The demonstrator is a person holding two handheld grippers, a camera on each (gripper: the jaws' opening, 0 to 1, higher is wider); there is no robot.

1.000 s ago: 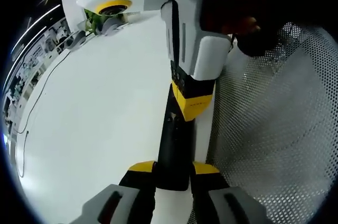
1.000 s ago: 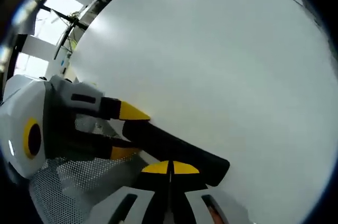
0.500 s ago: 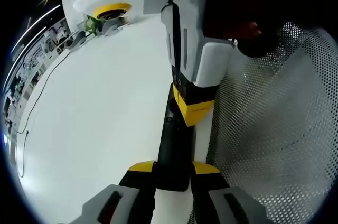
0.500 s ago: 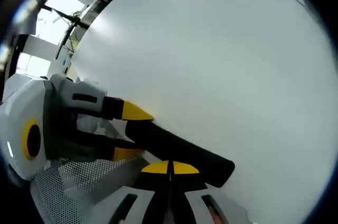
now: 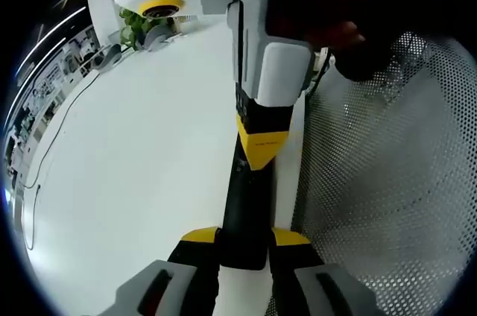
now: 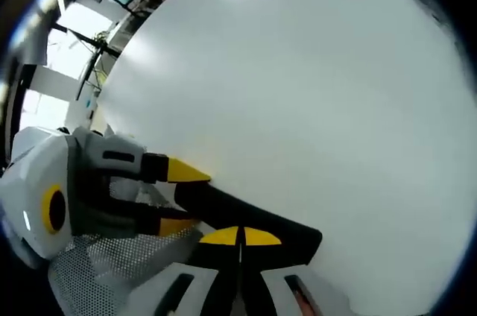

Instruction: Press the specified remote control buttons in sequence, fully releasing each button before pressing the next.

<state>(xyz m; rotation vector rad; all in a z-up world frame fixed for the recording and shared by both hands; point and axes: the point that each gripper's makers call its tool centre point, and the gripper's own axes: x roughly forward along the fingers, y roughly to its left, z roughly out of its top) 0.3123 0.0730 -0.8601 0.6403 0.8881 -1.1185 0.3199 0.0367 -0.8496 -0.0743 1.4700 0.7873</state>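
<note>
A slim black remote (image 5: 242, 197) is clamped at its near end between the yellow-tipped jaws of my left gripper (image 5: 244, 236), just above the white table (image 5: 134, 167). In the left gripper view my right gripper (image 5: 261, 148) comes down from the top, a hand around its body, and its yellow tip rests on the remote's upper face. The right gripper view looks along my right gripper (image 6: 240, 237), its jaws shut together with nothing between them, right over the remote (image 6: 246, 212). The left gripper (image 6: 179, 198) holds the remote from the left there.
A white perforated mesh surface (image 5: 387, 182) lies close on the right of the remote and shows as mesh (image 6: 97, 271) under the left gripper. A thin cable (image 5: 52, 137) trails over the table's far left. A green plant (image 5: 134, 29) stands at the far edge.
The right gripper's tip slid a little toward my left jaws along the remote, then drew back up and shifted slightly left. The left gripper kept its hold.
</note>
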